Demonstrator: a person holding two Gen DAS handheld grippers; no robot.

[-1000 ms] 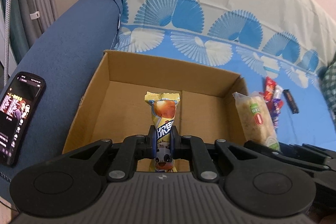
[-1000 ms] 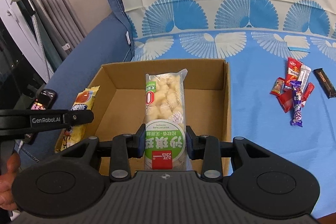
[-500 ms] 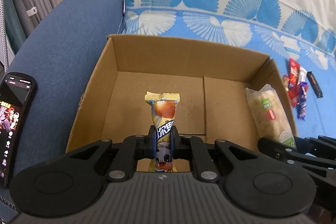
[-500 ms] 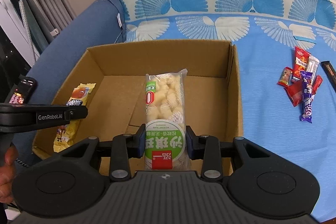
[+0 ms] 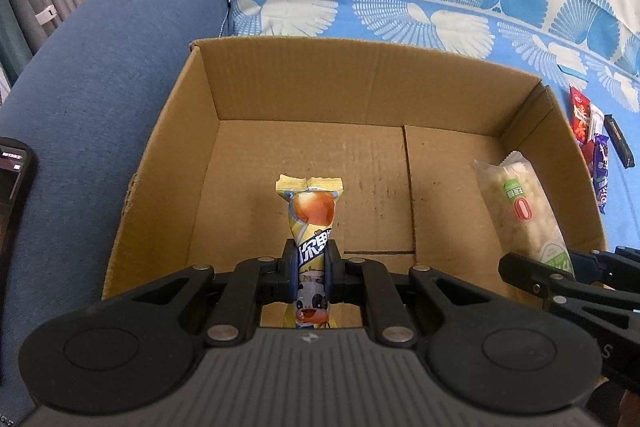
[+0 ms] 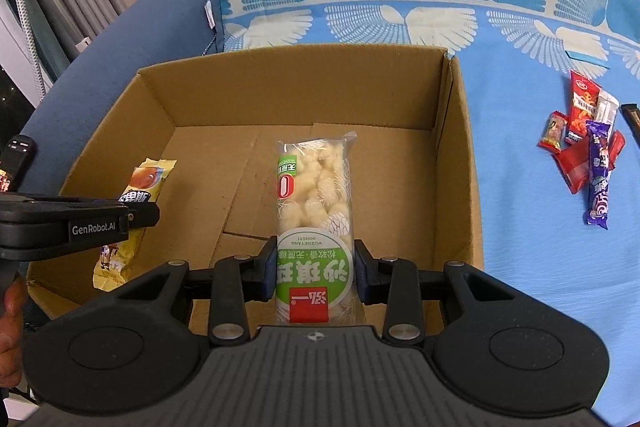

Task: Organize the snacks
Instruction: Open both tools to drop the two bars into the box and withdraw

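Observation:
An open cardboard box [image 5: 360,83] [image 6: 460,155] sits on a blue patterned sheet. My left gripper [image 5: 311,267] is shut on a yellow snack packet [image 5: 312,211] and holds it over the box's near left part; the packet also shows in the right wrist view [image 6: 140,187]. My right gripper [image 6: 315,267] is shut on a long clear packet of pale puffed snack with a green label [image 6: 314,195], held over the box's near right part; it also shows in the left wrist view [image 5: 520,211].
Several small snack packets [image 6: 580,147] [image 5: 592,143] lie on the sheet right of the box. A phone [image 5: 12,179] lies on the blue sofa arm [image 5: 88,75] at the left. Curtains hang at the far left.
Both grippers have moved forward and down over the box with their packets. The box now fills more of both views.

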